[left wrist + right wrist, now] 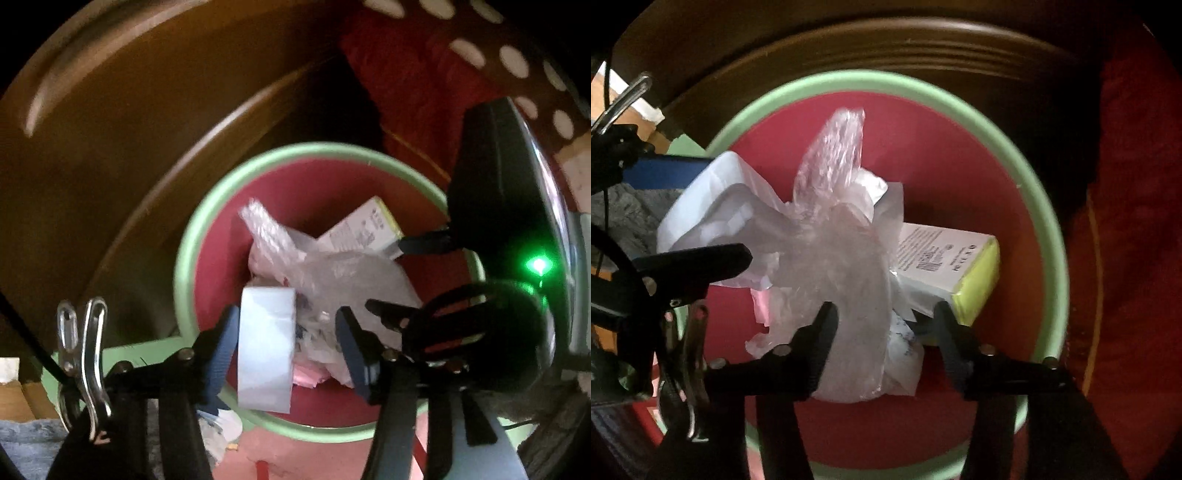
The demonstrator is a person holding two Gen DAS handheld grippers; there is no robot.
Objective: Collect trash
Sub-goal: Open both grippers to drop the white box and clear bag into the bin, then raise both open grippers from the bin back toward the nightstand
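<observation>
Fingers of left gripper (288, 332) and right gripper (886, 332): apart, gripping nothing. Green-rimmed red bin (1049, 236) contains white tape roll (266, 347), clear crumpled plastic bag (842, 251), yellow-edged white carton (945, 262); further trash not visible.

A round bin (1049, 236) with a pale green rim and red inside holds the trash. A crumpled clear plastic bag (842, 258) lies on top, one twisted end pointing up. A white box (945, 258) with a yellow end lies tilted beside it. A white cup-like piece (266, 347) sits at the bin's near side.

Black two-finger grippers, blue pads (221, 354), silver screws (782, 350), steel clip (92, 354)
</observation>
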